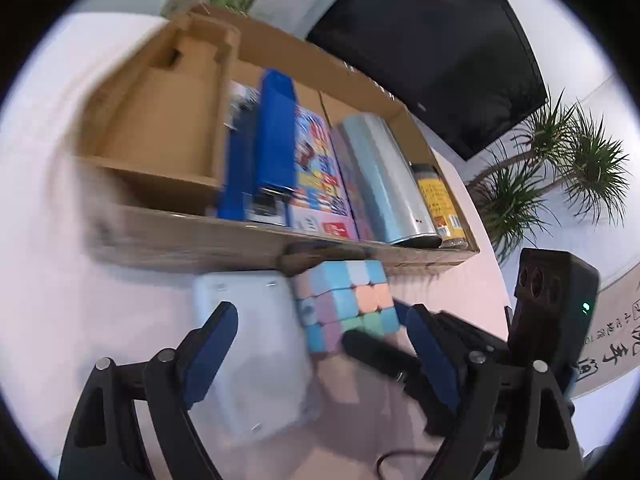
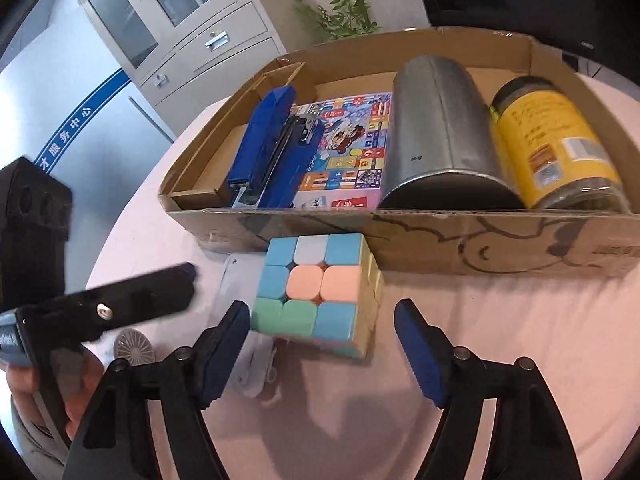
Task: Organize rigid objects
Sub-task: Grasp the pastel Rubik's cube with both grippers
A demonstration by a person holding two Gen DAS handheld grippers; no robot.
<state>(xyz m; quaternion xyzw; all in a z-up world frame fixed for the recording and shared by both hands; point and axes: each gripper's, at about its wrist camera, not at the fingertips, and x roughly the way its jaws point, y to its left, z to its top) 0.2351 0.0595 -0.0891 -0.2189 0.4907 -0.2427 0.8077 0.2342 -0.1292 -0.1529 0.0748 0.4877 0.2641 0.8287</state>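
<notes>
Pastel cube set on the pink surface beside the cardboard box.

The cube is seen just in front of the box wall, a white device beside it. The right gripper and left gripper are both held spread apart, nothing grasped. A blue stapler, silver cylinder and yellow jar are laid in the box.
</notes>
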